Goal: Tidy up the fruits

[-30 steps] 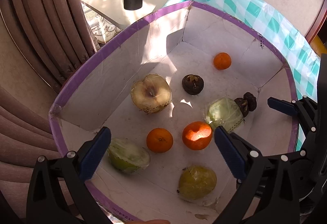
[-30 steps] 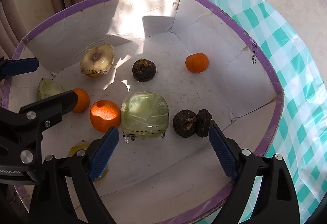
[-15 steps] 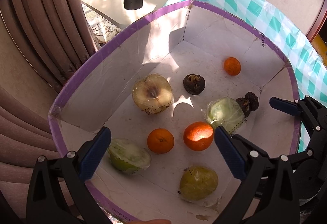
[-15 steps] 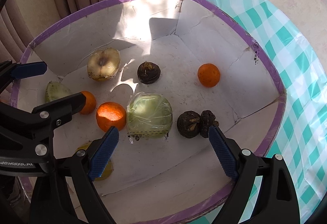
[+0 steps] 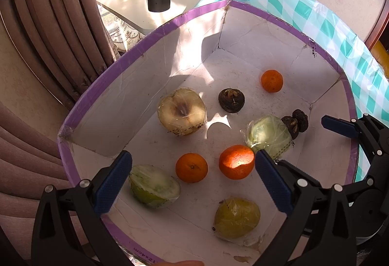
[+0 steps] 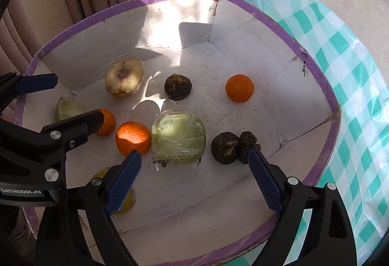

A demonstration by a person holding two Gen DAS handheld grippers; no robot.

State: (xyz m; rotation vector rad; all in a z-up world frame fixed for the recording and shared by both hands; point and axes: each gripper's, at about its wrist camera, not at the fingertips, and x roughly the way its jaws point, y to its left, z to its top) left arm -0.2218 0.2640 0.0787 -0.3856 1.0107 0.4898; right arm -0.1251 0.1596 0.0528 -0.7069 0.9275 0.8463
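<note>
right now my right gripper (image 6: 194, 168) hangs spread and empty over the box (image 6: 313, 66), wrapped green fruit (image 6: 178, 137) just ahead between the fingers; left gripper (image 5: 192, 181), also spread, sits nearer the orange (image 5: 191, 168).

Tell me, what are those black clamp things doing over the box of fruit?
A person holds a left gripper and a right gripper above a purple-rimmed white cardboard box. Both are open and holding nothing. Inside lie three small oranges, plastic-wrapped fruit halves and dark wrinkled brown fruits, all scattered; no sorting is visible yet.
</note>
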